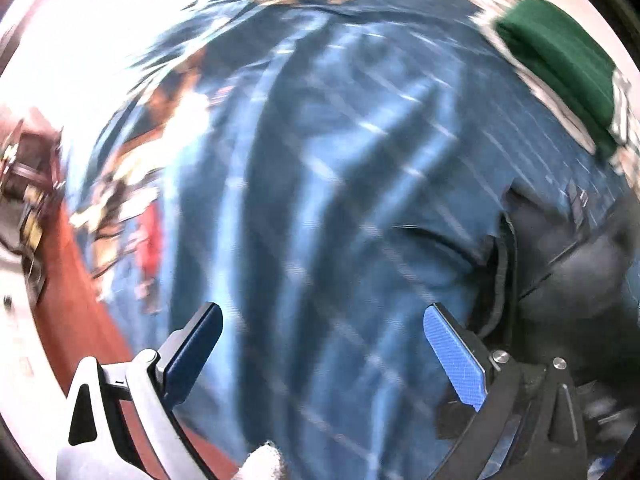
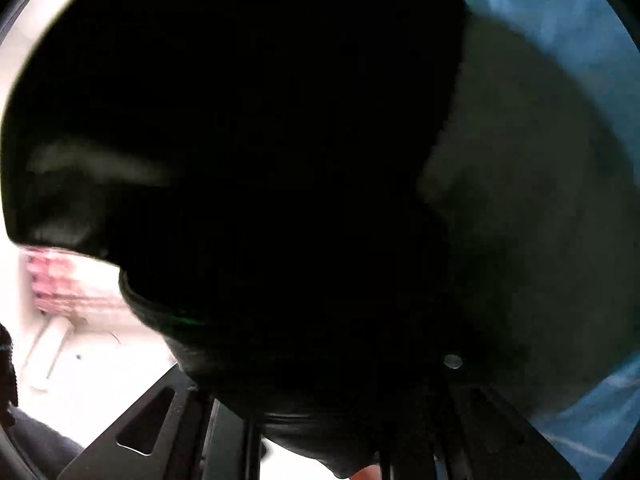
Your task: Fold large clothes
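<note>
A black garment fills almost the whole right wrist view and covers my right gripper's fingers, so I cannot see how the jaws stand. The same black garment lies at the lower right of the left wrist view. My left gripper is open and empty, with its blue pads spread wide above a blue checked cloth that covers the surface. The view is blurred by motion.
A folded dark green garment lies at the upper right on a patterned cover. A red-brown floor strip and dark furniture show at the left. The blue checked cloth also shows at the right edge of the right wrist view.
</note>
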Available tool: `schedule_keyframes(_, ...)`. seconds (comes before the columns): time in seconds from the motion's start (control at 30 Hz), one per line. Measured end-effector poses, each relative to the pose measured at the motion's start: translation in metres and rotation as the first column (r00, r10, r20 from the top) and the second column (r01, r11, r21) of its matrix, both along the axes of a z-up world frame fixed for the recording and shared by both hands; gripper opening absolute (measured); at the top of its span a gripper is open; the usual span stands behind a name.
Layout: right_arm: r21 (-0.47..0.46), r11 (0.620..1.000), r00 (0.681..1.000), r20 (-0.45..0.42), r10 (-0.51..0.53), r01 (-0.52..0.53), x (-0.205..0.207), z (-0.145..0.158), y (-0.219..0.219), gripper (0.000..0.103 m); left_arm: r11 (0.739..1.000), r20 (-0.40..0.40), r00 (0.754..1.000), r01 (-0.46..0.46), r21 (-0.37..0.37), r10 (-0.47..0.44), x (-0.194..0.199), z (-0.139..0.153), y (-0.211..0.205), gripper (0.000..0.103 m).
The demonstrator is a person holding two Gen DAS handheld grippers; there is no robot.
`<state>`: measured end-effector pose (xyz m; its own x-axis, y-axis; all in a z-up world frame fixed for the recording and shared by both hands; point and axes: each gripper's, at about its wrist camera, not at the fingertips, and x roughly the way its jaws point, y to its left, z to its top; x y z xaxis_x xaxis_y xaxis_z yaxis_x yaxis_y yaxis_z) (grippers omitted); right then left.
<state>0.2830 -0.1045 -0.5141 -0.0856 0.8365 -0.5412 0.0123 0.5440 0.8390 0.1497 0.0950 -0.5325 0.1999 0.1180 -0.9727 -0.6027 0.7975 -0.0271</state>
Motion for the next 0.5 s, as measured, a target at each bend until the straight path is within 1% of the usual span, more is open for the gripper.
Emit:
schedule_keyframes(0.07, -0.058, 0.997, 0.997, -0.052, 0.048, -0.051, -0.013, -0.026, 0.023, 0.019, 0.999, 0.003, 1.000, -0.031, 0.014, 0.031, -0.010, 0.006, 0.011, 0.103)
schedule_keyframes(0.1, -0.068, 0.996, 0.996, -0.077, 0.049, -0.054, -0.015, -0.032, 0.029, 0.019, 0.999, 0.007, 0.999, -0.036, 0.020, 0.036, -0.020, 0.008, 0.015, 0.103)
schedule_keyframes(0.13, -0.086, 0.994, 0.994, -0.091, 0.058, -0.066, -0.015, -0.034, 0.035, 0.019, 0.999, 0.017, 0.999, -0.040, 0.028, 0.039, -0.022, 0.014, 0.020, 0.103)
schedule_keyframes(0.17, -0.099, 0.992, 0.994, -0.087, 0.068, -0.076, -0.014, -0.029, 0.040, 0.020, 0.999, 0.026, 0.999, -0.039, 0.030, 0.038, -0.021, 0.015, 0.029, 0.103)
schedule_keyframes(0.2, -0.110, 0.990, 0.994, -0.079, 0.079, -0.088, -0.011, -0.022, 0.043, 0.021, 0.999, 0.041, 0.999, -0.034, 0.029, 0.033, -0.023, 0.022, 0.029, 0.103)
schedule_keyframes(0.23, -0.104, 0.989, 0.992, -0.075, 0.099, -0.107, -0.008, -0.010, 0.048, 0.029, 0.999, 0.056, 0.998, -0.029, 0.026, 0.028, -0.022, 0.028, 0.030, 0.103)
schedule_keyframes(0.27, -0.083, 0.988, 0.989, -0.078, 0.127, -0.133, -0.007, 0.001, 0.052, 0.058, 1.000, 0.080, 0.997, -0.024, 0.021, 0.022, -0.020, 0.038, 0.028, 0.103)
schedule_keyframes(0.3, -0.088, 0.981, 0.984, -0.073, 0.164, -0.170, -0.011, 0.008, 0.056, 0.074, 1.000, 0.101, 0.995, -0.019, 0.010, 0.017, -0.018, 0.046, 0.029, 0.103)
schedule_keyframes(0.33, -0.089, 0.974, 0.978, -0.048, 0.203, -0.206, -0.016, 0.022, 0.060, 0.095, 1.000, 0.119, 0.993, -0.016, 0.001, 0.016, -0.017, 0.052, 0.030, 0.103)
schedule_keyframes(0.37, -0.069, 0.968, 0.970, -0.030, 0.240, -0.241, -0.020, 0.038, 0.063, 0.096, 1.000, 0.150, 0.989, -0.014, -0.011, 0.016, -0.014, 0.063, 0.028, 0.103)
schedule_keyframes(0.43, -0.042, 0.955, 0.956, -0.034, 0.292, -0.294, -0.018, 0.060, 0.066, 0.096, 1.000, 0.189, 0.982, -0.001, -0.013, 0.004, -0.006, 0.077, 0.025, 0.103)
schedule_keyframes(0.47, -0.051, 0.956, 0.958, -0.036, 0.286, -0.287, -0.009, 0.072, 0.060, 0.096, 1.000, 0.205, 0.979, 0.009, -0.007, -0.007, -0.002, 0.085, 0.021, 0.103)
schedule_keyframes(0.5, -0.054, 0.961, 0.962, -0.034, 0.269, -0.271, 0.010, 0.085, 0.059, 0.096, 1.000, 0.215, 0.977, 0.016, -0.006, -0.014, 0.001, 0.090, 0.021, 0.103)
